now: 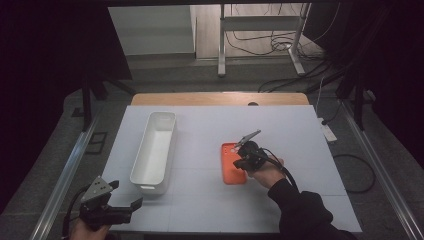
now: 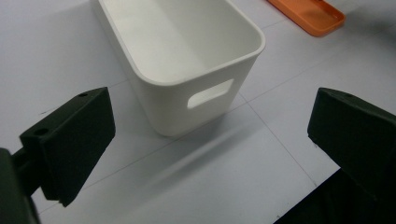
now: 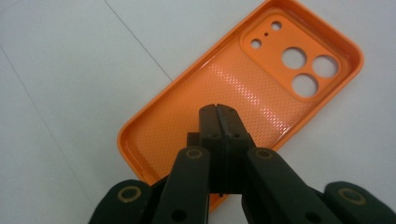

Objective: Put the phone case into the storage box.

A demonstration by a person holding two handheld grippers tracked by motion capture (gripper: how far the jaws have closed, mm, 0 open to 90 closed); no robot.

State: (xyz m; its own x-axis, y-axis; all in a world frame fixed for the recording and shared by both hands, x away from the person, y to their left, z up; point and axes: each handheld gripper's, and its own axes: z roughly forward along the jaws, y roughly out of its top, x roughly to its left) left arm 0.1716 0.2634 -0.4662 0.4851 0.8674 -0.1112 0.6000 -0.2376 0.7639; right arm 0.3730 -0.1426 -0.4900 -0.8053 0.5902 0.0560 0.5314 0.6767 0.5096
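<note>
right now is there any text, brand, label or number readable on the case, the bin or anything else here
None: no word, brand, number or sign can be read in these pictures.
orange phone case: a plain dotted texture inside and round camera cut-outs, no print.
white bin: bare walls and a handle slot, no label.
right gripper, fingers together over the case: no marking.
left gripper, fingers apart: no marking.

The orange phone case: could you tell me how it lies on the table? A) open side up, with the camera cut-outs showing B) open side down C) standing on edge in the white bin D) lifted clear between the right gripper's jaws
A: the orange phone case lies flat with its raised rim and textured inside facing up, beneath the shut right gripper.
</note>
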